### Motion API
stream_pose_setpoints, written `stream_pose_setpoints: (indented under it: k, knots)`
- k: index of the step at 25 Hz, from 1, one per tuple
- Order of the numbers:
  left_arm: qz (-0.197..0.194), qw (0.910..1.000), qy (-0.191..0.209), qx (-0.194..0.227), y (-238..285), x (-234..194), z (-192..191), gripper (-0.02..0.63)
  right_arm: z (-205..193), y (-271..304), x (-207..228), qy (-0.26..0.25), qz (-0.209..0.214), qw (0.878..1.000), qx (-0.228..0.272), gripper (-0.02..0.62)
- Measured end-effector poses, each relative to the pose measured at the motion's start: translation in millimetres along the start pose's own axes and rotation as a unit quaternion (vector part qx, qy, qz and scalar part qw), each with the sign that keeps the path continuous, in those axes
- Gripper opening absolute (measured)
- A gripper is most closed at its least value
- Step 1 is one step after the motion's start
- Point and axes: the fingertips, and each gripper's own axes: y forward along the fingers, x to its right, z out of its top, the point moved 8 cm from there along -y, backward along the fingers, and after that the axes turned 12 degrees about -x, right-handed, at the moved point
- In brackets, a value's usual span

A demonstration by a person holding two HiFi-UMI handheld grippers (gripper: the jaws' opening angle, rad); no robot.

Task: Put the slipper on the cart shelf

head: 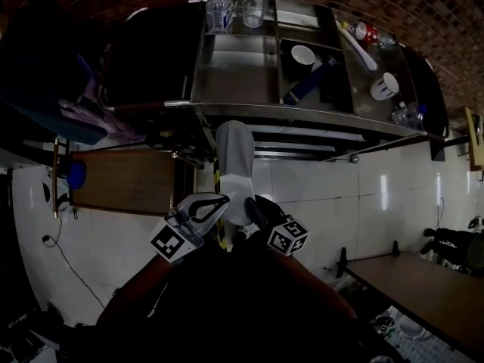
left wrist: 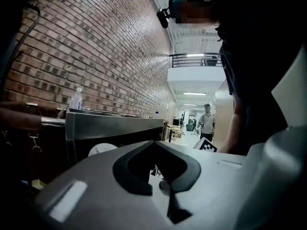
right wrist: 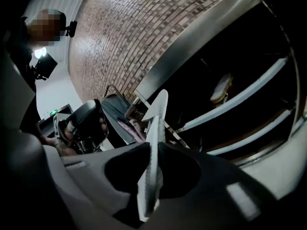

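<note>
Right claw [head: 254, 205]: reaches forward, clenched on the near end of the white slipper [head: 235, 156]. The slipper is held in the air, its far end at the near edge of the steel cart [head: 227, 110]. Left claw [head: 221, 200]: closed, empty, just left of the slipper.

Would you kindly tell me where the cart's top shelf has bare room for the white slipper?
The steel cart's left compartment is bare between the clear plastic bottle with the glass and the near rail. Crowded: the middle, with a white cup; the right, with another cup and a spoon.
</note>
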Motion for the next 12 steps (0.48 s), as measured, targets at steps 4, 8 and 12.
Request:
stream_pose_setpoints:
  k: [4,8,12]
  knots:
    - [-0.016,0.9999,0.001,0.003,6,-15,-4,0.006,-1,24,15,0.059,-0.002,0.998,-0.008,0.057]
    - [-0.025,0.9997,-0.005,-0.003,9,-29,-12,0.006,0,49,32,0.109,-0.005,0.994,-0.010,0.057]
    - [-0.029,0.9995,-0.008,-0.007,12,-40,-19,0.006,5,69,50,0.104,-0.033,0.994,-0.028,0.058]
